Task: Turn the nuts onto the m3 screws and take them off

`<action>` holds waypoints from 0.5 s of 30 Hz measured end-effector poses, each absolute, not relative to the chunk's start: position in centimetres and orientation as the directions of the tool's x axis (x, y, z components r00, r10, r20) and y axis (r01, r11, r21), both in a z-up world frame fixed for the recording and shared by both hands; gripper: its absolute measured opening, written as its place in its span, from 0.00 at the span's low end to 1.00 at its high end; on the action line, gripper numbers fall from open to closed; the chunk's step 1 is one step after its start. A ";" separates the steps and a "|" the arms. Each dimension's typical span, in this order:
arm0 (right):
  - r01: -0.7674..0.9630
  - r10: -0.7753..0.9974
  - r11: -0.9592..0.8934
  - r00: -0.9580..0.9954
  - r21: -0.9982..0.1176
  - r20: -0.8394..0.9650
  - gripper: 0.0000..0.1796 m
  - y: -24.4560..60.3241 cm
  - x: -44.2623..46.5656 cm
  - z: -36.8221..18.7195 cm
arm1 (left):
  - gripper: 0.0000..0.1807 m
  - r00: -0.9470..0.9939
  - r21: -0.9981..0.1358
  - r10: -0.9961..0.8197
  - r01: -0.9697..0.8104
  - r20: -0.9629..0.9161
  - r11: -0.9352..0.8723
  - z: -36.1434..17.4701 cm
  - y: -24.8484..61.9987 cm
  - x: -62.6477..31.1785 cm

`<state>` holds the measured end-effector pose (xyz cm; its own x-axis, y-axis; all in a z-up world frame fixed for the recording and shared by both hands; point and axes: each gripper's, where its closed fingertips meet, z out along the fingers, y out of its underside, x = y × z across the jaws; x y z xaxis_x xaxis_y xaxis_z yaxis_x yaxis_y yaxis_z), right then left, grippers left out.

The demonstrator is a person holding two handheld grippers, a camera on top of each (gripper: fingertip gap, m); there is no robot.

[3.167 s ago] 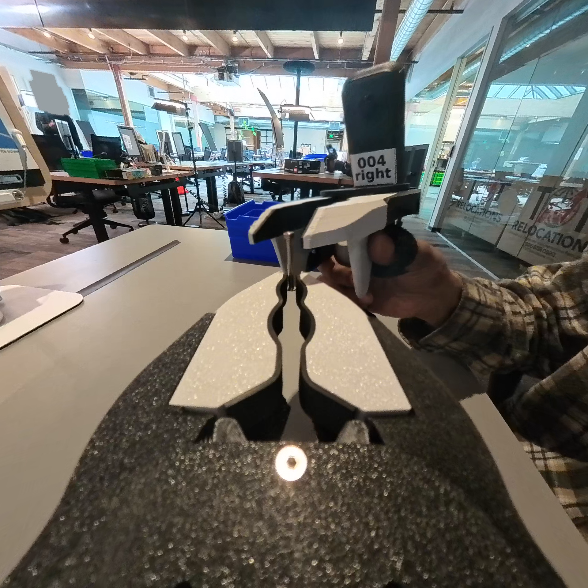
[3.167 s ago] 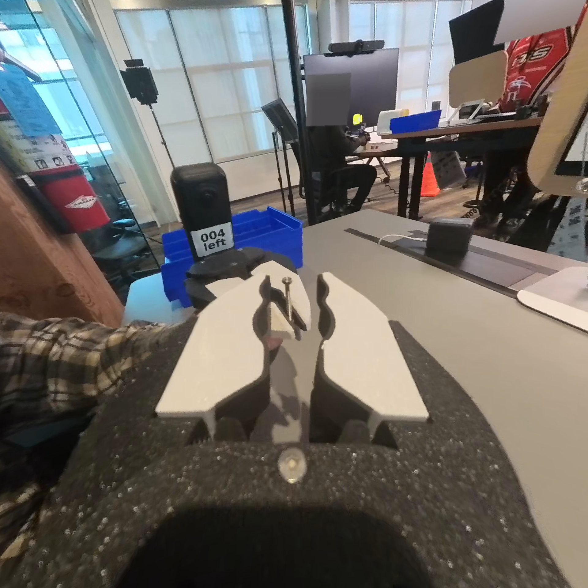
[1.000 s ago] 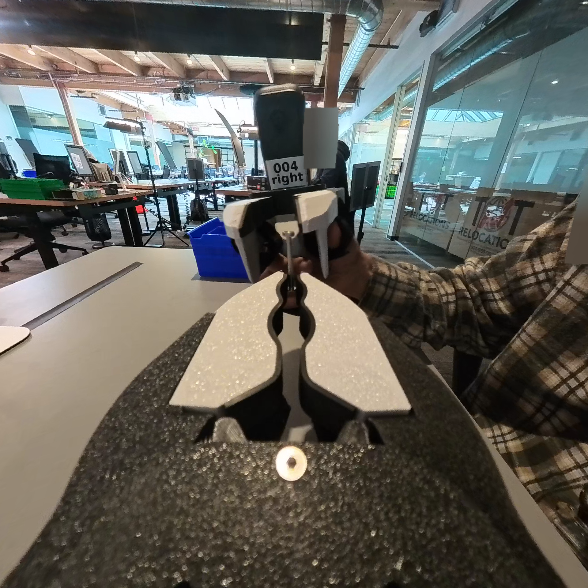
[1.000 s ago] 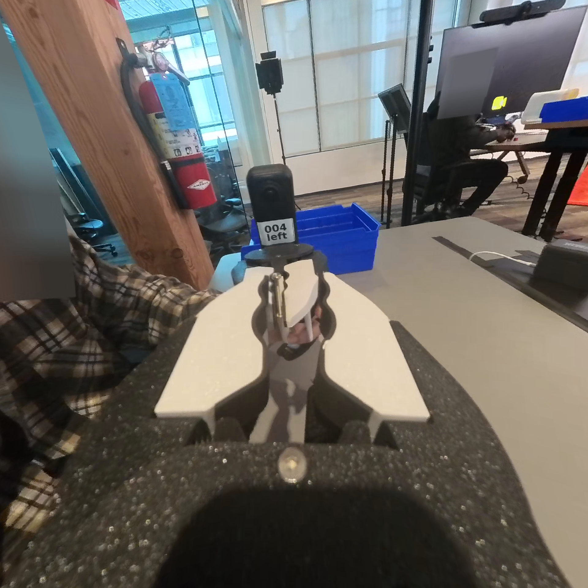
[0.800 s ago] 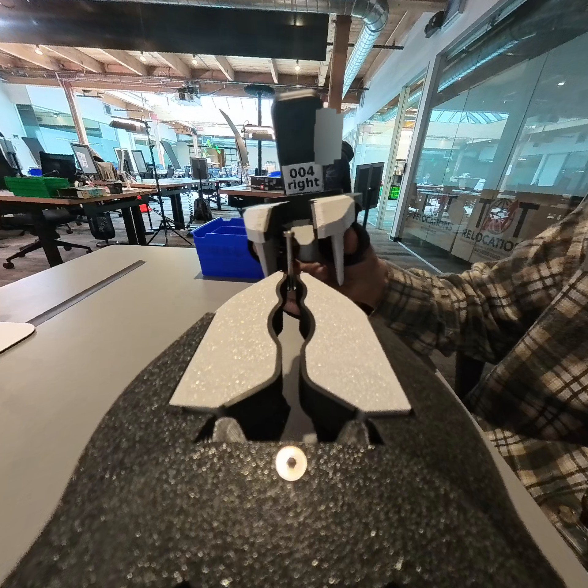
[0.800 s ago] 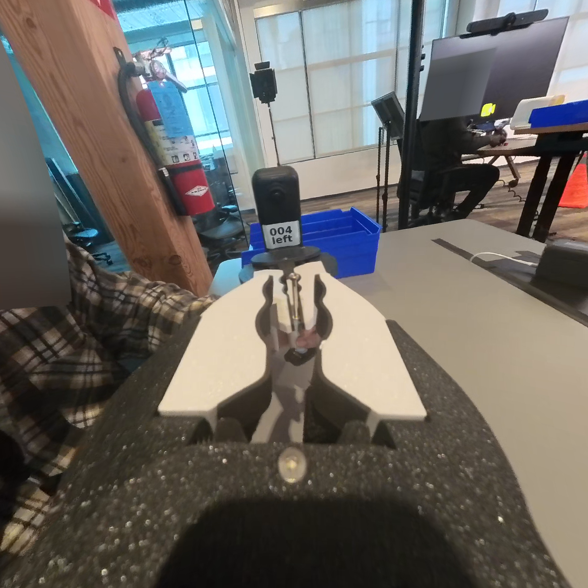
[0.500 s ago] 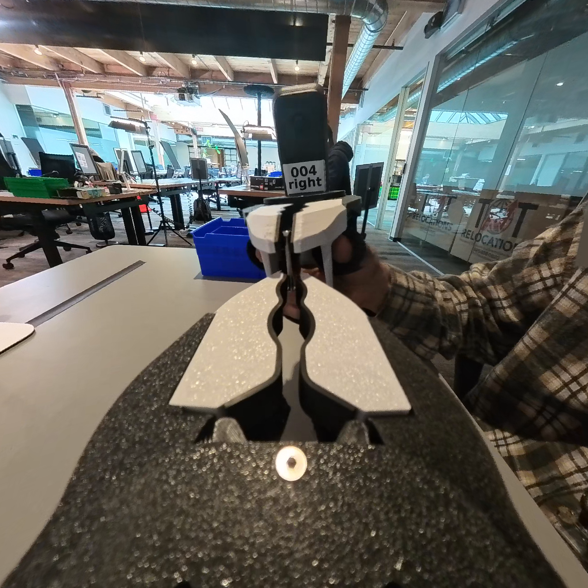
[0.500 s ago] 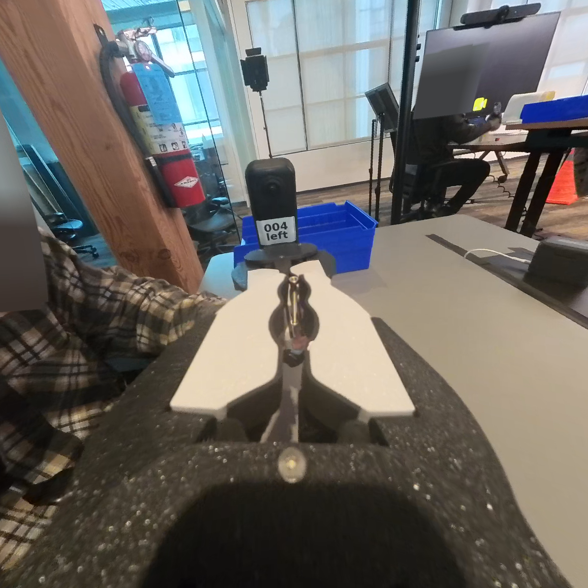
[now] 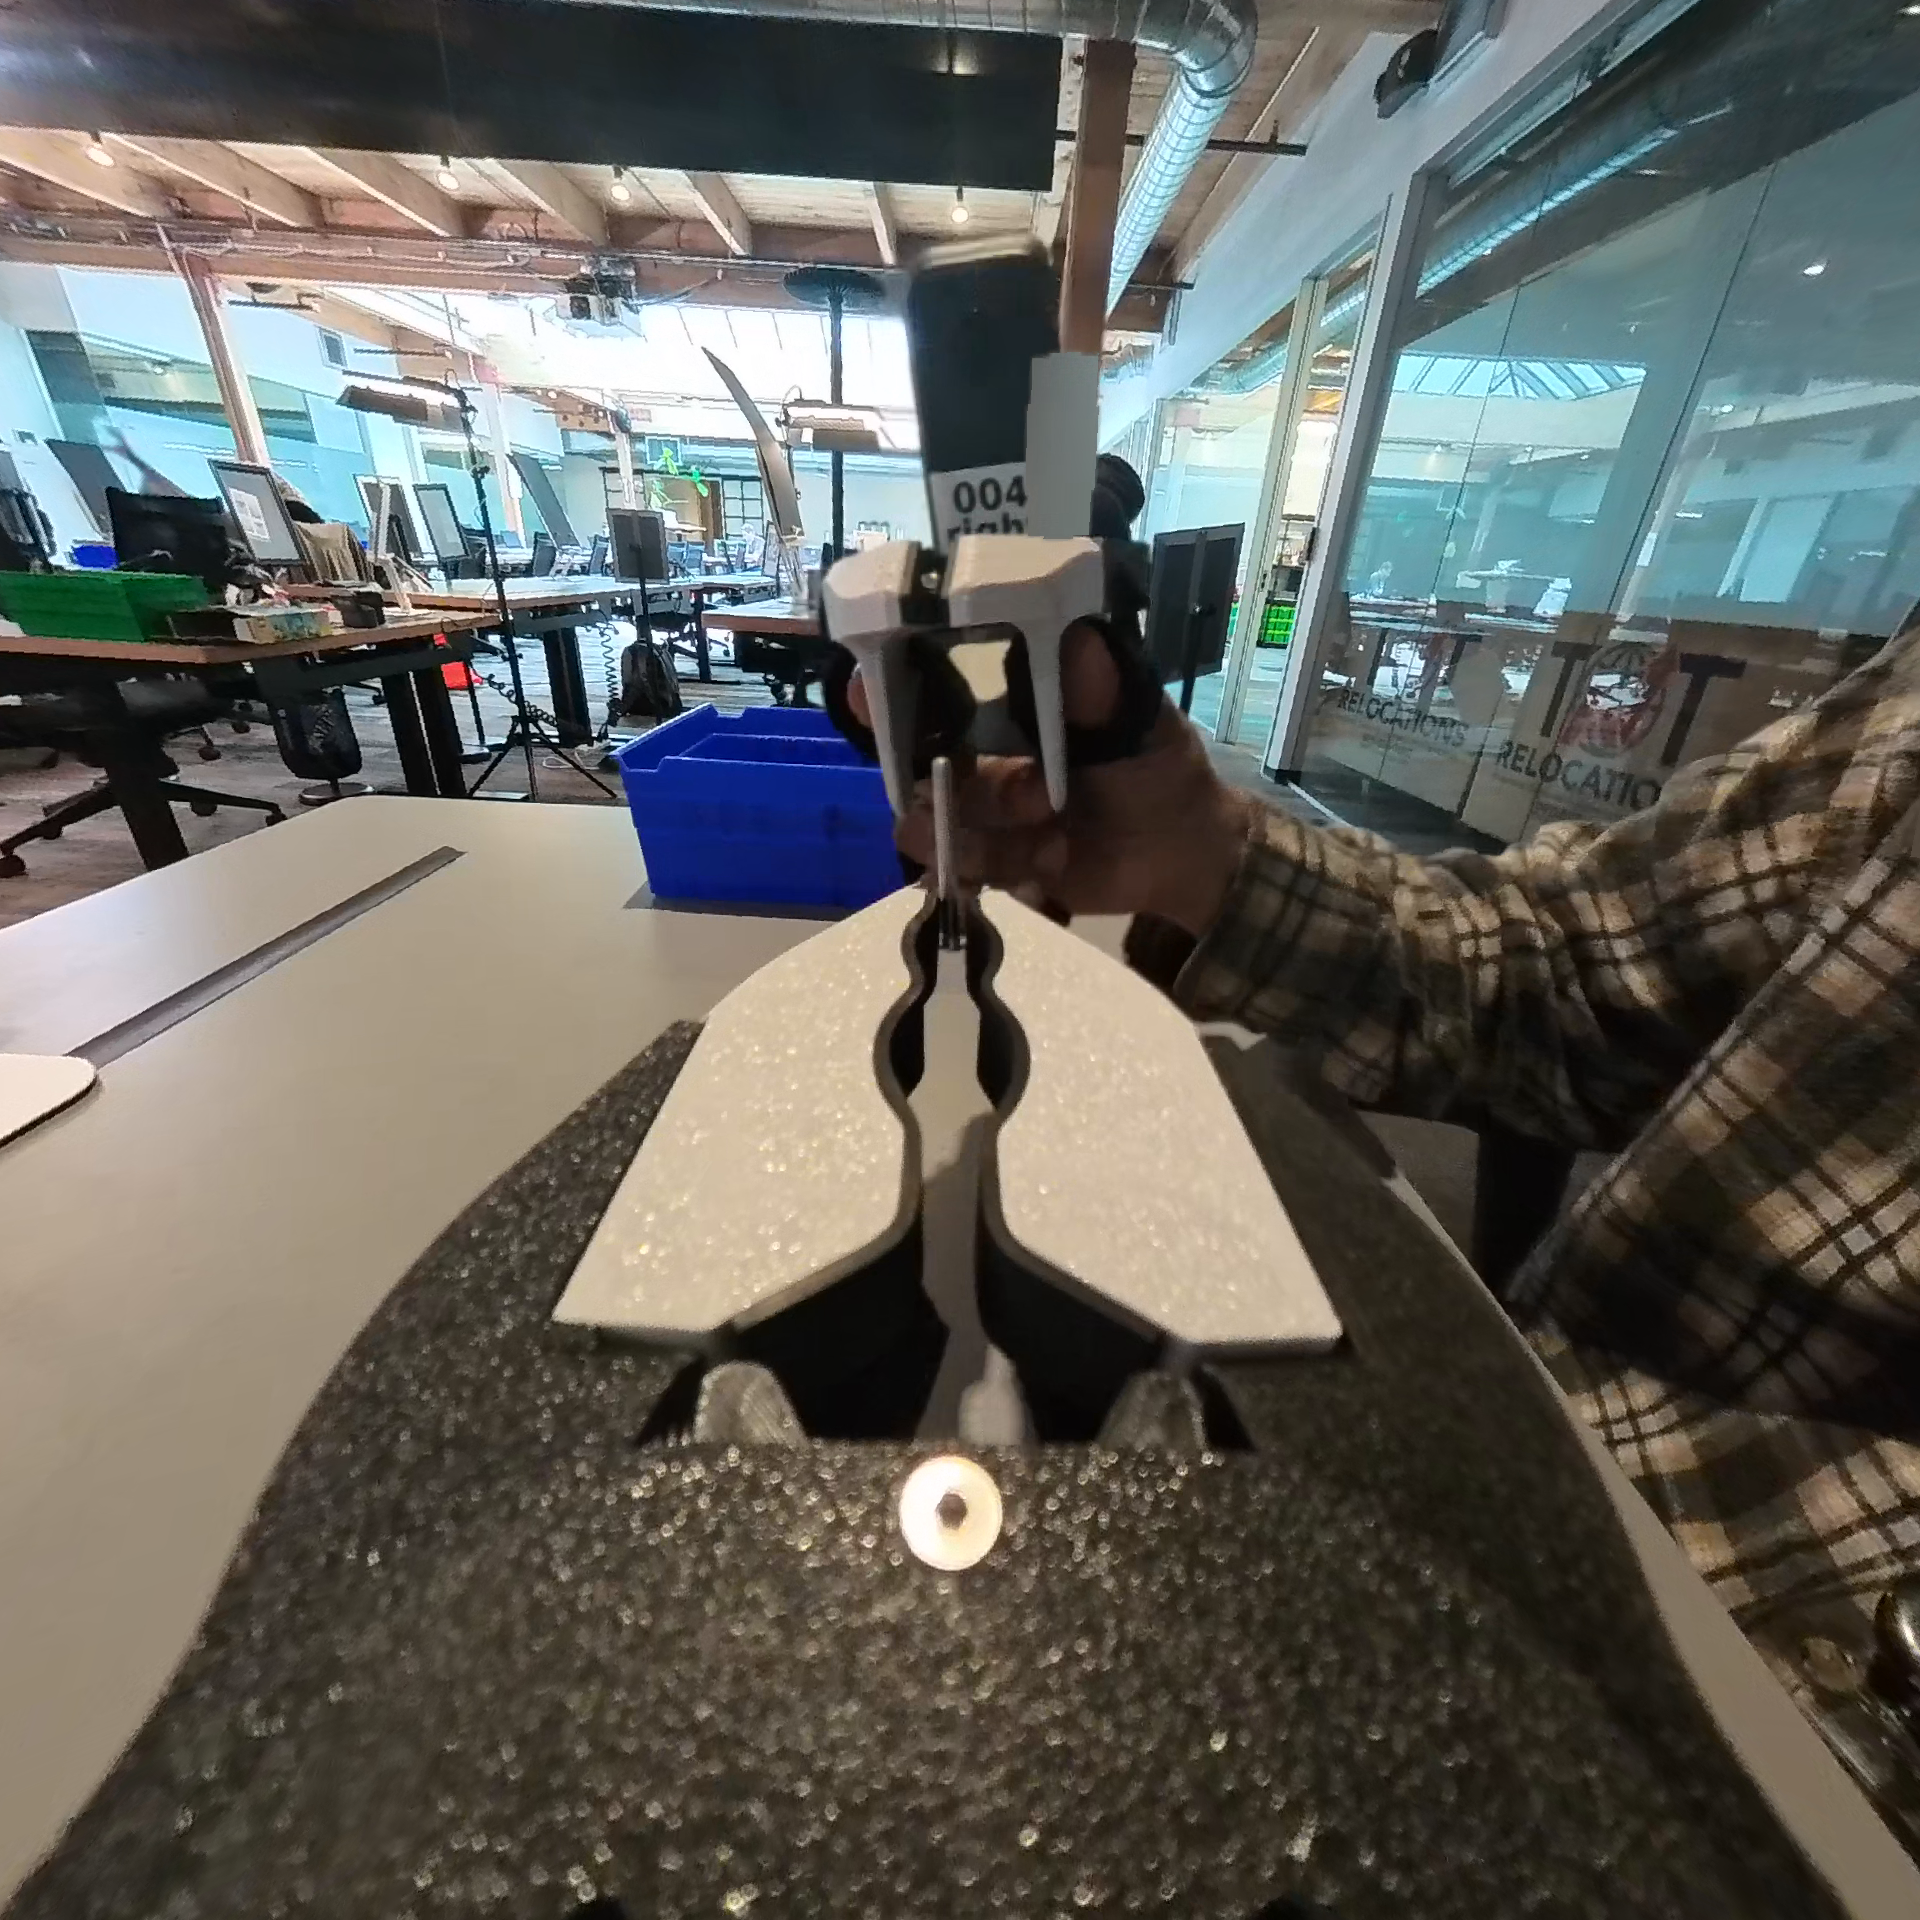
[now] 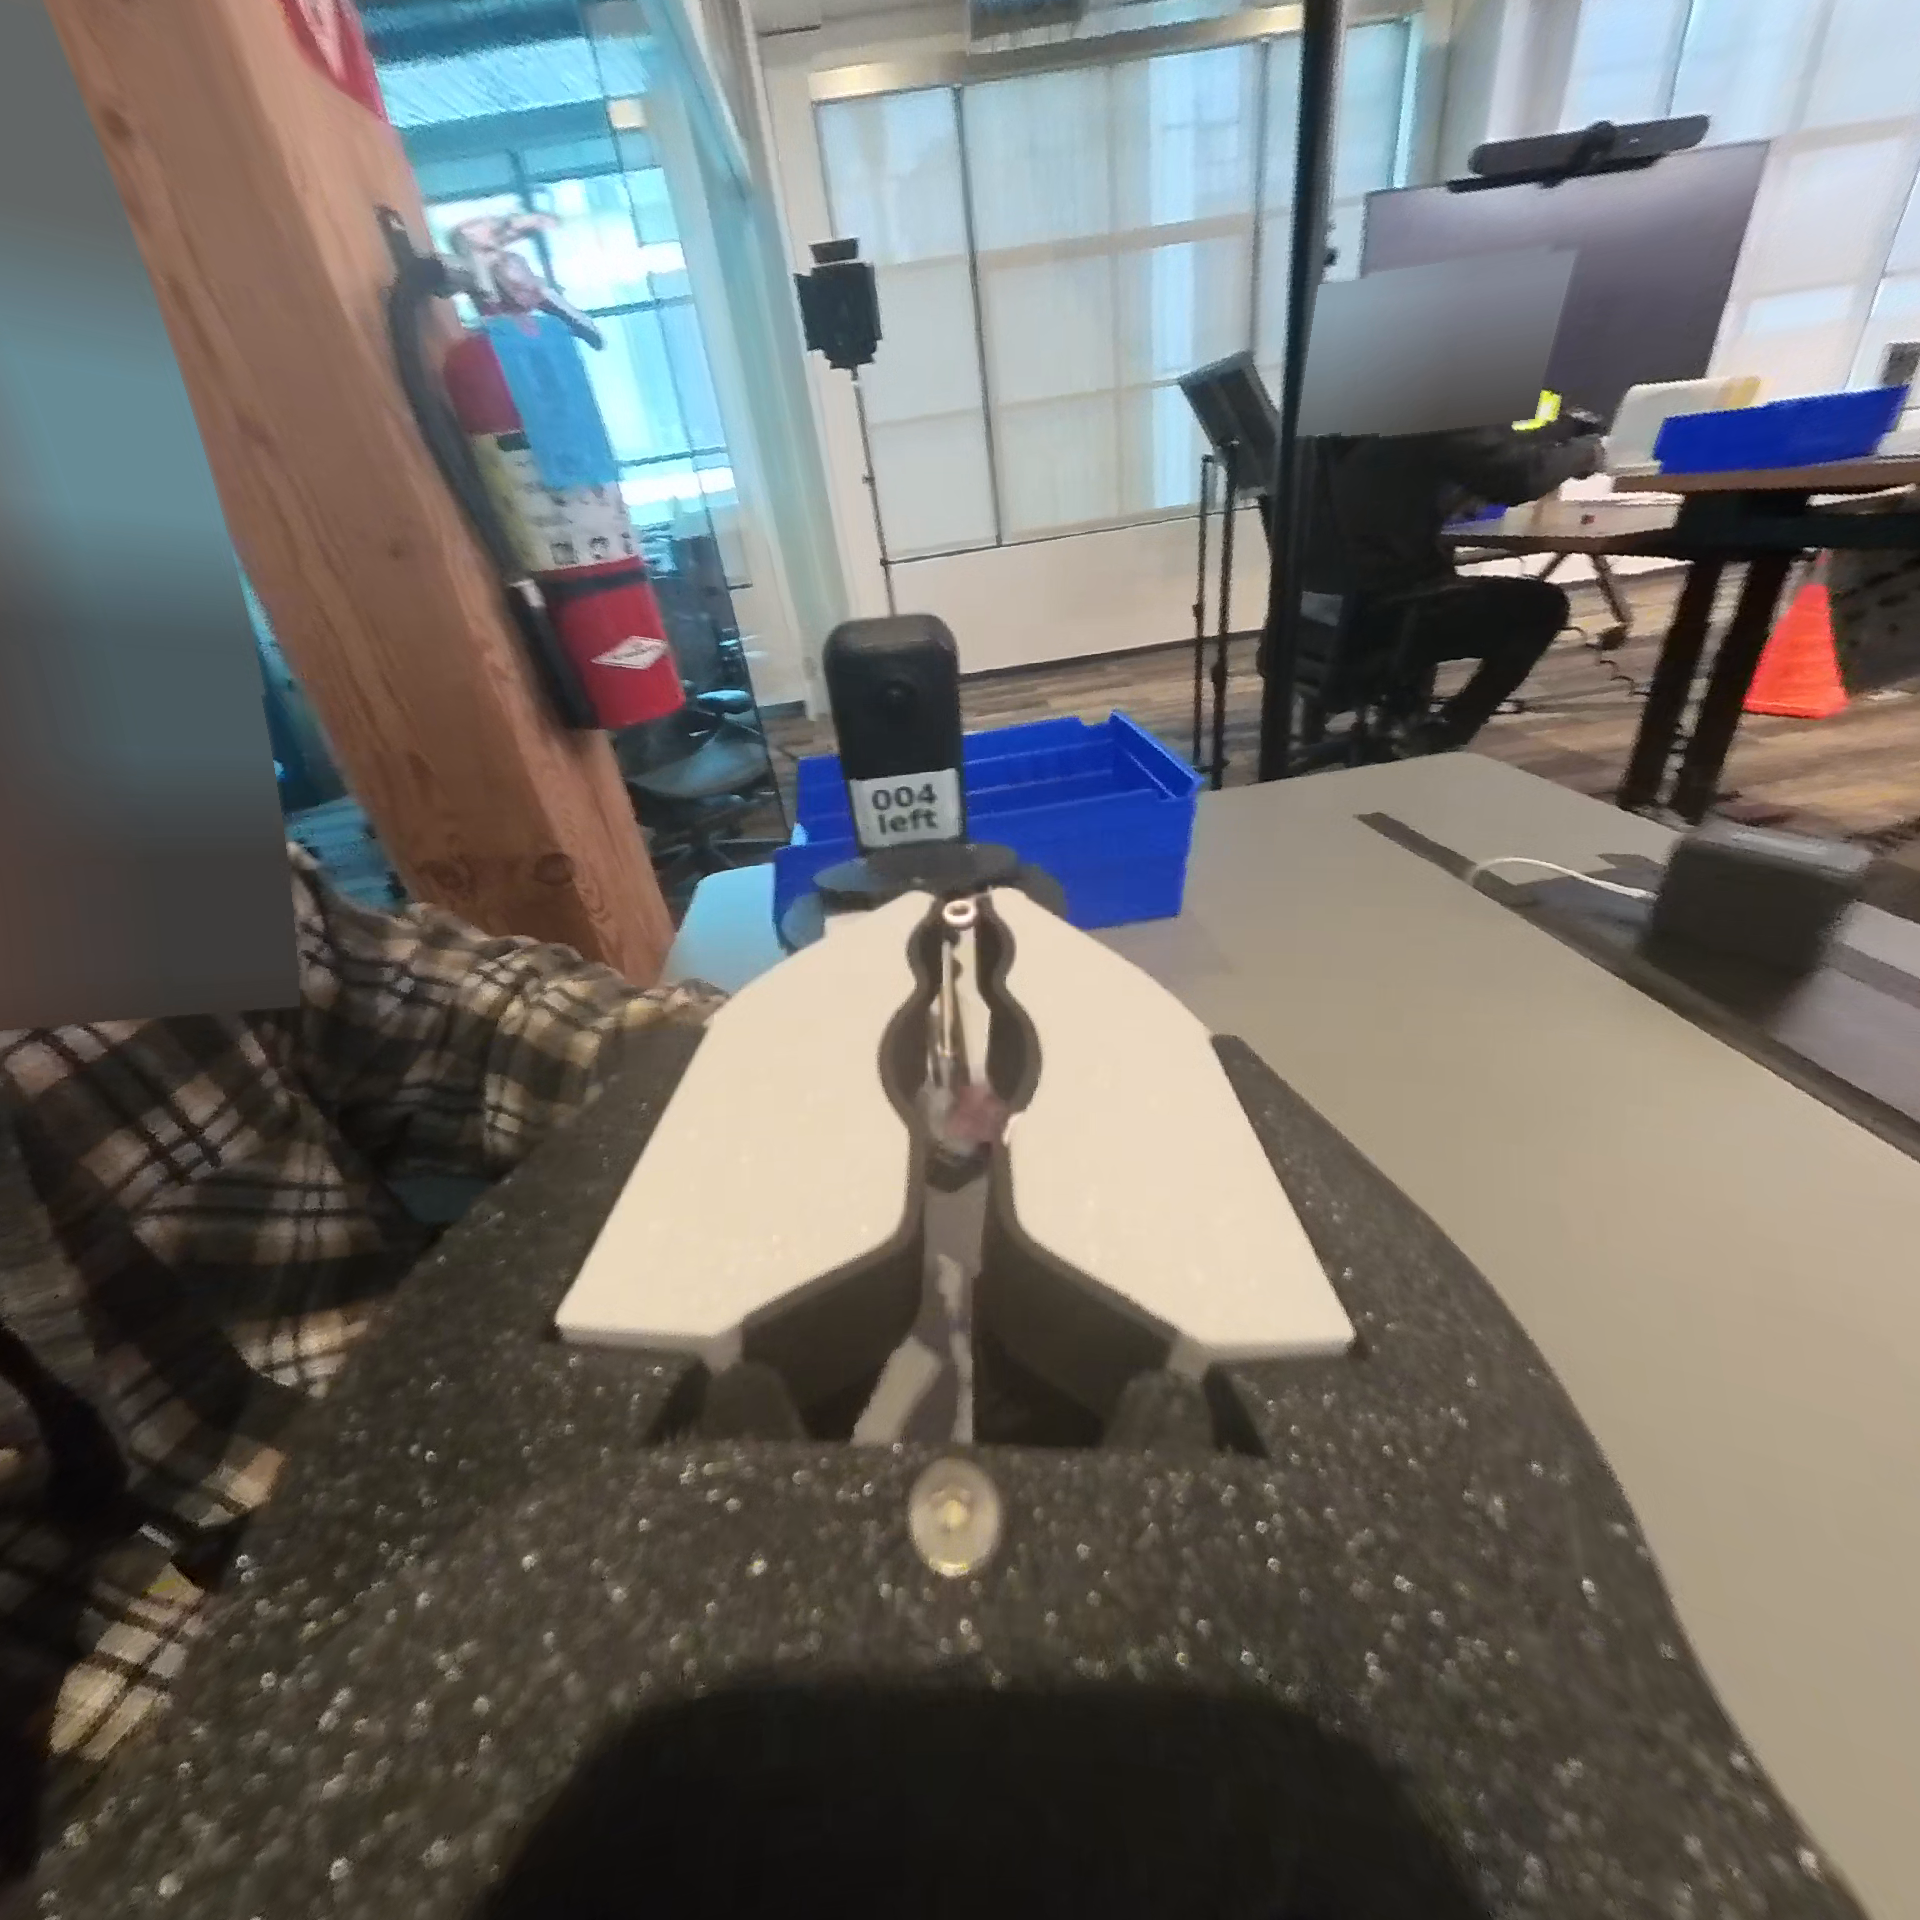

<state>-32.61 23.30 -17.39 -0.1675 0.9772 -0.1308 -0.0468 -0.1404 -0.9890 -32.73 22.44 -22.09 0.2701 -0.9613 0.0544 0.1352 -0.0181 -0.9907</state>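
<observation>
The left tool (image 9: pixel 948 925) is pinched narrow on the foot of the m3 screw (image 9: pixel 940 831), which stands upright above the worktop (image 9: pixel 312 1039), in front of the blue bin (image 9: pixel 758 821); the right tool (image 10: pixel 956 920) faces it, nearly closed about the screw's top, where a small ring, probably the nut (image 10: pixel 957 913), sits; whether it truly grips I cannot tell. To turn well, keep the right tool square to the shaft and the left steady; twist in short, light strokes, so the thread does not cross.

White printed sticker (image 10: pixel 906 808) on the black camera body (image 10: pixel 891 686); red fire extinguisher (image 10: pixel 603 634) carries labels, probably safety ones; pale lettering (image 9: pixel 1590 774) on the glass wall (image 9: pixel 1662 468).
</observation>
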 end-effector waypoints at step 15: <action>0.079 0.496 -0.326 0.862 -0.942 -0.099 0.03 36.7 5.9 -21.8 | 0.02 0.281 -0.995 -0.958 0.098 0.059 -0.033 -23.1 22.6 -32.0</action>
<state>5.87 36.70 -21.81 0.8624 0.4964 -0.0994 0.0789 -0.3257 -0.9422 -32.01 22.64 -23.05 0.2814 -0.9578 0.0591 0.0980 -0.0326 -0.9946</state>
